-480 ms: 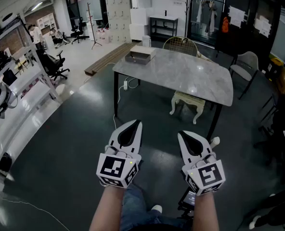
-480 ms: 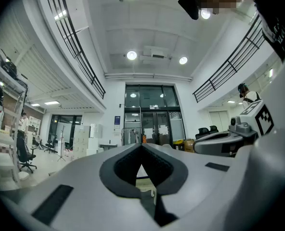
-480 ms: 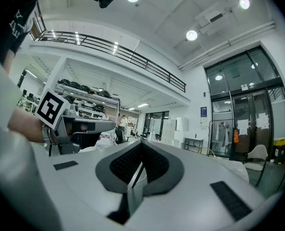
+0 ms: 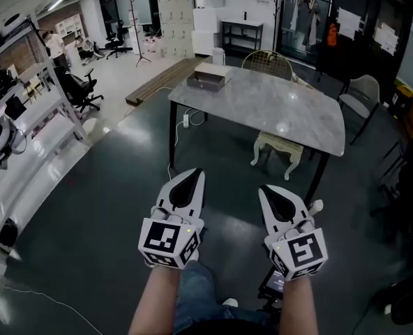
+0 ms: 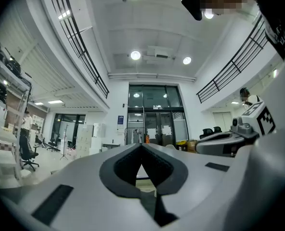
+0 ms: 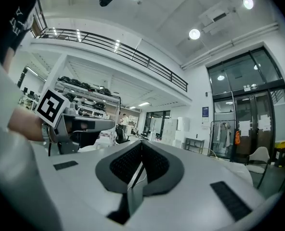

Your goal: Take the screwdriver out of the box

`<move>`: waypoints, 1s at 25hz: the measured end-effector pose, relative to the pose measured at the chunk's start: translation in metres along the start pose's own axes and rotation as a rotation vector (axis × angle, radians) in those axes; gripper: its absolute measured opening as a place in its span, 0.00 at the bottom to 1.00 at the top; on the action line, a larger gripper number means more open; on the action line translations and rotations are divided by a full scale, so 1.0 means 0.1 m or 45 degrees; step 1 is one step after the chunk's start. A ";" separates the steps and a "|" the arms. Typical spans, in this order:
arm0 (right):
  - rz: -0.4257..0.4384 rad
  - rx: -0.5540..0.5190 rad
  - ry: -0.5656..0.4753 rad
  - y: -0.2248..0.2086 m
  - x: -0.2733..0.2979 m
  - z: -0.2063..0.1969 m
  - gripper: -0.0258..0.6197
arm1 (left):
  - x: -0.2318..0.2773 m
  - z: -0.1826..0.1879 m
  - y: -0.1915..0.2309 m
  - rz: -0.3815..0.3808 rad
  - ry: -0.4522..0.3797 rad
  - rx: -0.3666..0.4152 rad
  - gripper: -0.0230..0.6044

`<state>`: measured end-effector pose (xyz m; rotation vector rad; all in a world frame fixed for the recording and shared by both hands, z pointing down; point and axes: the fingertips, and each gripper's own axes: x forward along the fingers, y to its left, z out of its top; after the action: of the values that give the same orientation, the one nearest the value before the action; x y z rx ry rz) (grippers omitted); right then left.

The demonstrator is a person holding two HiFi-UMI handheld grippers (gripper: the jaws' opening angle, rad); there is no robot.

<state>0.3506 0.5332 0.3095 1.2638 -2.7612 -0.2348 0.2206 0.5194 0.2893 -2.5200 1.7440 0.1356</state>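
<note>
The box lies on the far left corner of the table, well ahead of both grippers across open floor. The left gripper lines up with it more closely than the right gripper. Both have their jaws together, with nothing held. The box looks flat and grey. No screwdriver shows; it is presumably inside.

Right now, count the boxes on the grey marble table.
1: a flat grey rectangular box sits at the far left corner of the grey marble-topped table, as the head view shows it. No second box shows there, and what it holds is hidden.
</note>
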 end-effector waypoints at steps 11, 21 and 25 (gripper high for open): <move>-0.018 0.002 0.019 -0.21 1.24 0.00 0.08 | 0.76 -0.11 1.04 -0.001 0.001 -0.029 0.06; -0.030 0.007 0.037 -0.33 2.64 0.09 0.08 | 1.54 -0.12 2.22 -0.027 0.000 -0.052 0.06; -0.026 -0.003 0.037 -0.29 3.07 0.14 0.08 | 1.70 -0.10 2.60 -0.040 0.001 -0.043 0.06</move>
<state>0.1697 0.2838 0.2972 1.2854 -2.7237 -0.2189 0.0373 0.2691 0.2773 -2.5694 1.7162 0.1640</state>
